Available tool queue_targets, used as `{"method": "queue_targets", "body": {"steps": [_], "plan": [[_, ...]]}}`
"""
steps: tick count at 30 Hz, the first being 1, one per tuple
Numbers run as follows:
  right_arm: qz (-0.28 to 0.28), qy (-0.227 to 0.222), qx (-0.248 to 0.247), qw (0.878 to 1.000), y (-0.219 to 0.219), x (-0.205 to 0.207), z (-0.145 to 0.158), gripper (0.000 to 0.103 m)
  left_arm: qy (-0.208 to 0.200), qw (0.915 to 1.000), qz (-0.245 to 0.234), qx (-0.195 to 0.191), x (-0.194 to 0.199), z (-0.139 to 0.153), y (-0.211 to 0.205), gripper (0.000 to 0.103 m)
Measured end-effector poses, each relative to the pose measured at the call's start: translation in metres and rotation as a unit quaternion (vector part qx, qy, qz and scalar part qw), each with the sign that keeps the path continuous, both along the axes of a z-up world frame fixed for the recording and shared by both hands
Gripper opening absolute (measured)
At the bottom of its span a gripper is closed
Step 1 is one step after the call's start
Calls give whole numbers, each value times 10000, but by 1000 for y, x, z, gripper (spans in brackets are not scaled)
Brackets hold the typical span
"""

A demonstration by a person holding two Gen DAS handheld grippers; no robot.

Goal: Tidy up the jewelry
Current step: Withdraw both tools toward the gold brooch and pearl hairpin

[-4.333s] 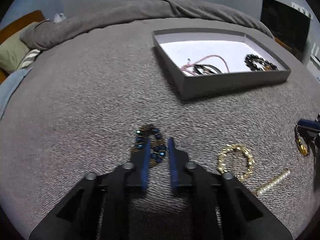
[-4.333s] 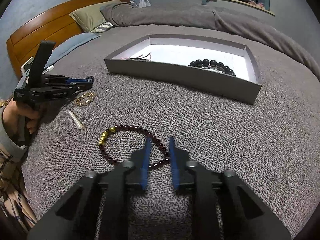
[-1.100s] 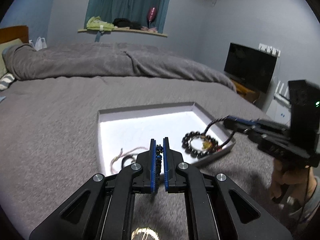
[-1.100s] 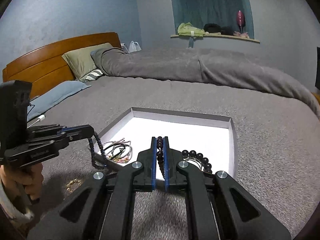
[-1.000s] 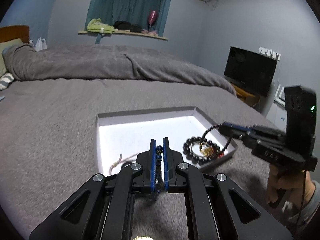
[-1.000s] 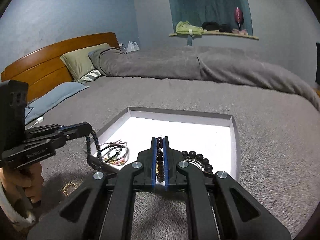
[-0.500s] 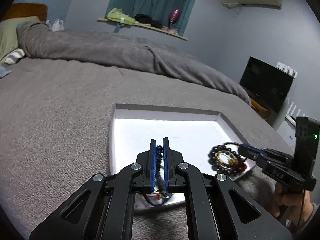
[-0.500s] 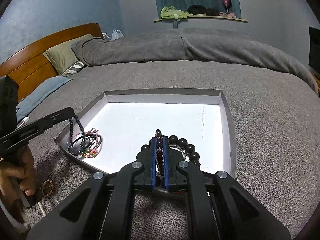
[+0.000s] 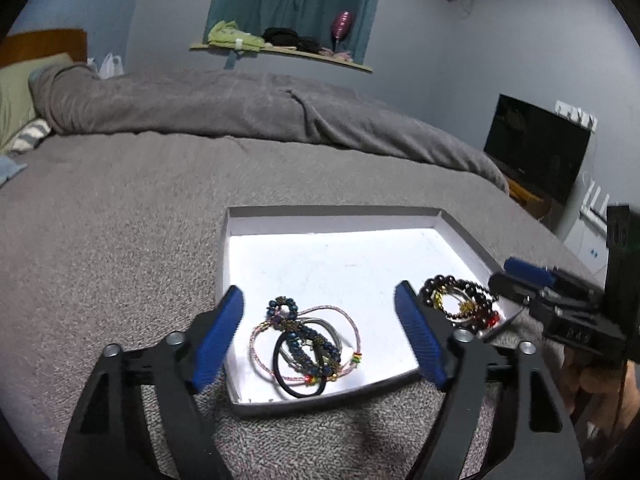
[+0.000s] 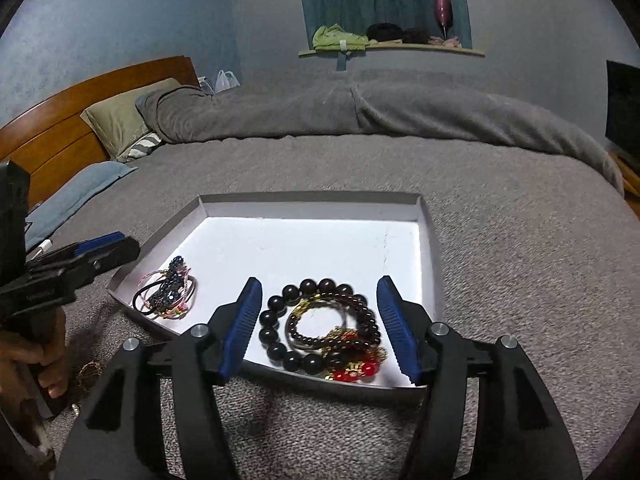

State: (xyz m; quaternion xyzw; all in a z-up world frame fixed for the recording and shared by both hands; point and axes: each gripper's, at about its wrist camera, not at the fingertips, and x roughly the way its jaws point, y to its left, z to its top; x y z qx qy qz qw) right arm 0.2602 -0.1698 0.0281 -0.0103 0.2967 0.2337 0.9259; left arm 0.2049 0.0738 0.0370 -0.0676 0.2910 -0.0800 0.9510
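A wide bed [image 9: 120, 208] under a grey cover carries everything. A shallow grey tray [image 10: 430, 216] with a white floor sits flat on the cover near its front edge. Behind it a grey duvet [image 10: 400, 108] lies bunched across the bed, with a green pillow [image 10: 116, 120], a striped one and a blue one at the headboard end. Left of the tray, a gold bracelet [image 10: 89, 372] lies on the cover.

Blk claw [image 9: 320, 336], blue pads, silver screws
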Motion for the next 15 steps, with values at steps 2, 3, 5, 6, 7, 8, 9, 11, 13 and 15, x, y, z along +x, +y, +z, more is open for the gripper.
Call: {"method": "queue_targets", "body": {"steps": [2,3,5,6,7,8,9,11,13,15], "plan": [[-12,-50,12,10000,-2,-2,2,62,-13,10000,-24,88,-3,2,-3,82],[-20,-56,26,10000,-4,-3,3,62,-12,9999,-46,102,-4,3,-4,83],[-27,-54,51,10000,-6,-5,4,63,-62,9998,-74,197,-9,6,-7,92],[-21,-48,68,10000,-7,-7,5,65,-85,9996,-109,241,-12,7,-8,92],[-4,-39,79,10000,-8,-8,5,66,-80,9994,-179,282,-14,9,-10,92],[2,-38,75,10000,-8,-10,6,66,-78,9993,-218,307,-16,10,-10,92],[-4,-44,65,10000,-9,-12,6,66,-85,9991,-238,334,-18,11,-11,92],[17,-38,73,10000,-10,-17,8,67,-101,9987,-282,413,-24,13,-11,92],[13,-52,67,10000,-10,-21,10,67,-78,9984,-307,467,-31,14,-9,92],[29,-102,50,9999,-11,-29,14,68,-34,9982,-328,496,-37,14,-6,92]]}}
